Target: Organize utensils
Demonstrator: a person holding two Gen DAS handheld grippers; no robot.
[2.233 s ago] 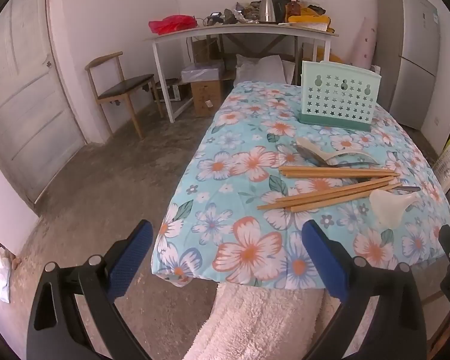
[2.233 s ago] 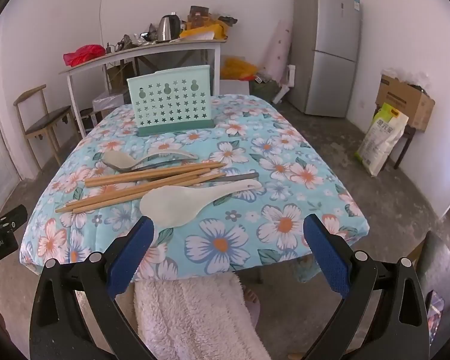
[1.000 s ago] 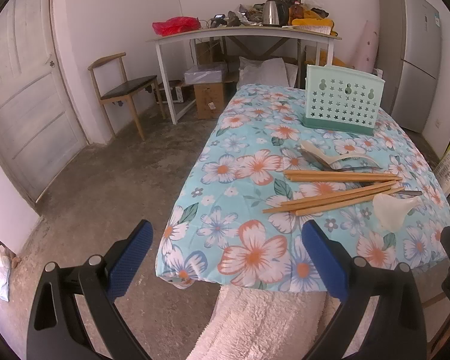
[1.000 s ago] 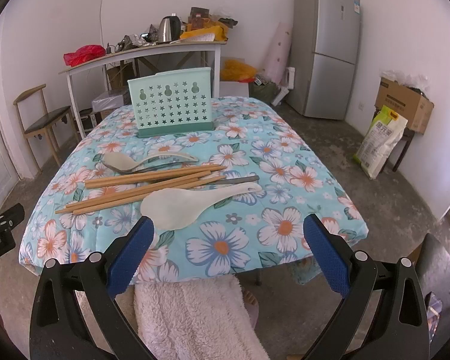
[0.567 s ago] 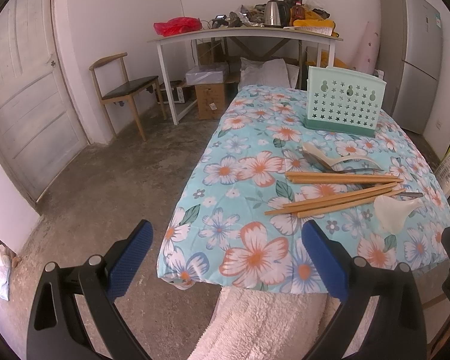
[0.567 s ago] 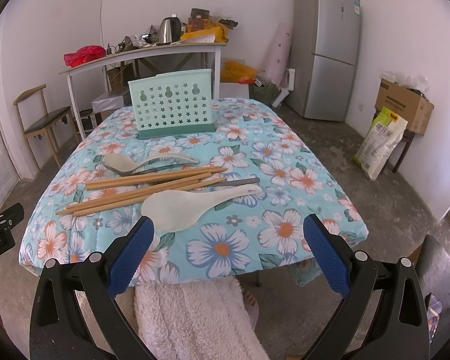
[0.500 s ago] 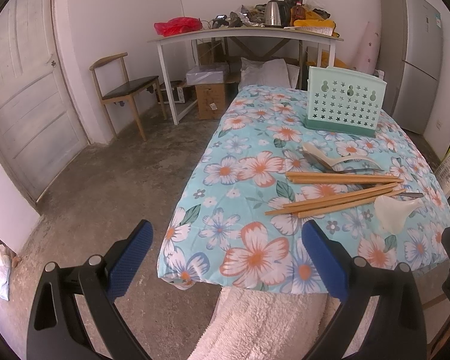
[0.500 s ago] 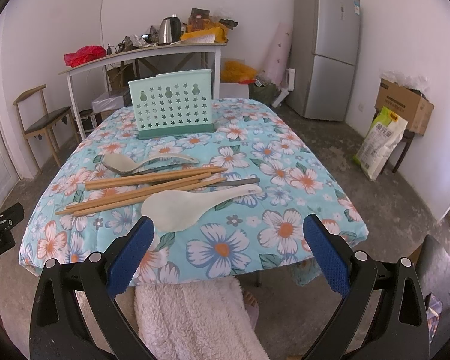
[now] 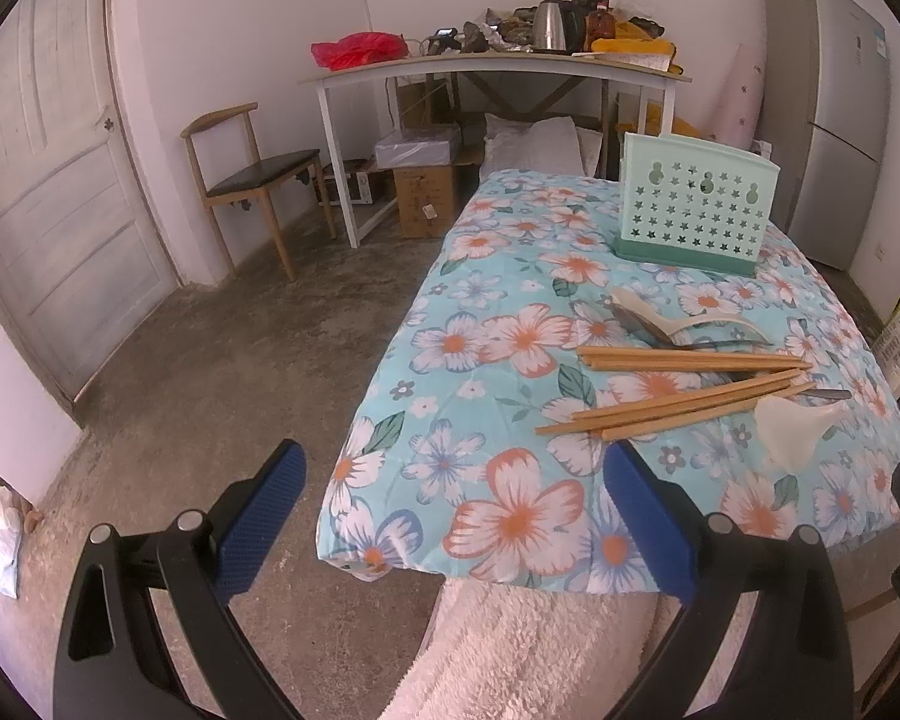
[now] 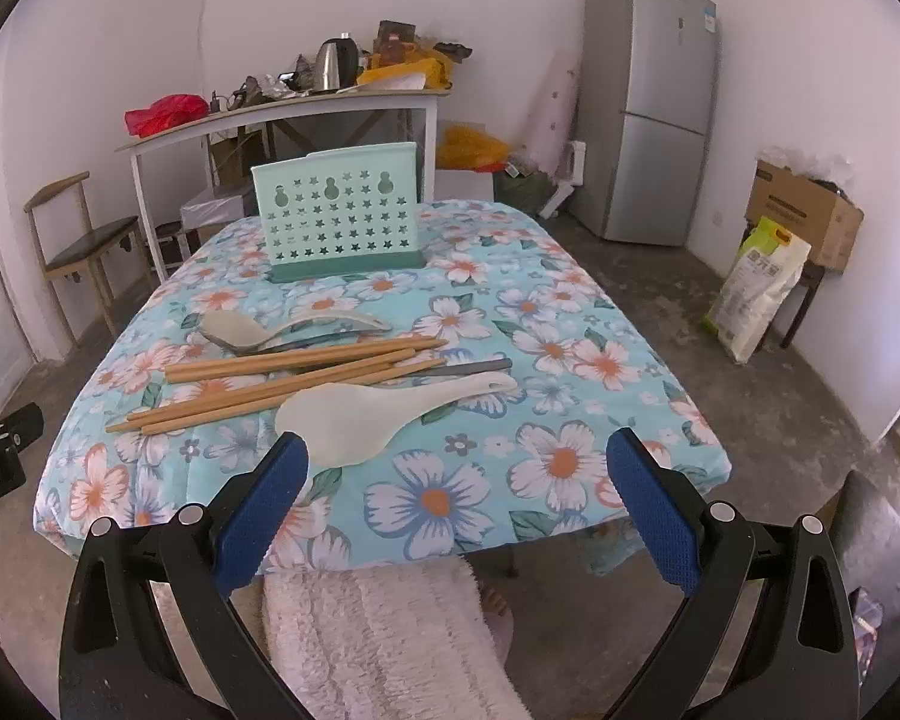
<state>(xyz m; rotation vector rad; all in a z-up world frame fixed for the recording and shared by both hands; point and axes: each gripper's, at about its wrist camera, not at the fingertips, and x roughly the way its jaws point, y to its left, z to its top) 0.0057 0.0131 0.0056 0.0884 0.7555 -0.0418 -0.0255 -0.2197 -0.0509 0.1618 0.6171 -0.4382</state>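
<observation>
A pile of utensils lies on the floral tablecloth (image 10: pixel 570 372): a white rice paddle (image 10: pixel 384 405), several wooden chopsticks (image 10: pixel 282 375), a beige spoon (image 10: pixel 252 327) and a dark handled utensil (image 10: pixel 480 367). A mint green utensil holder (image 10: pixel 339 219) with star holes stands upright behind them. My right gripper (image 10: pixel 456 492) is open and empty, in front of the table's near edge, its left finger just short of the paddle. My left gripper (image 9: pixel 450 498) is open and empty at the table's near left corner. It sees the chopsticks (image 9: pixel 684 396), the paddle (image 9: pixel 789 429) and the holder (image 9: pixel 693 210).
A wooden chair (image 9: pixel 252 180) and a door (image 9: pixel 48 180) stand on the left. A cluttered white side table (image 9: pixel 498 69) stands at the back, a grey fridge (image 10: pixel 648 102) at the back right. A cardboard box (image 10: pixel 804 213) and a sack (image 10: pixel 756 288) are on the right.
Both grippers have stayed open and nearly still; the views have drifted only slightly. Nothing on the table has moved.
</observation>
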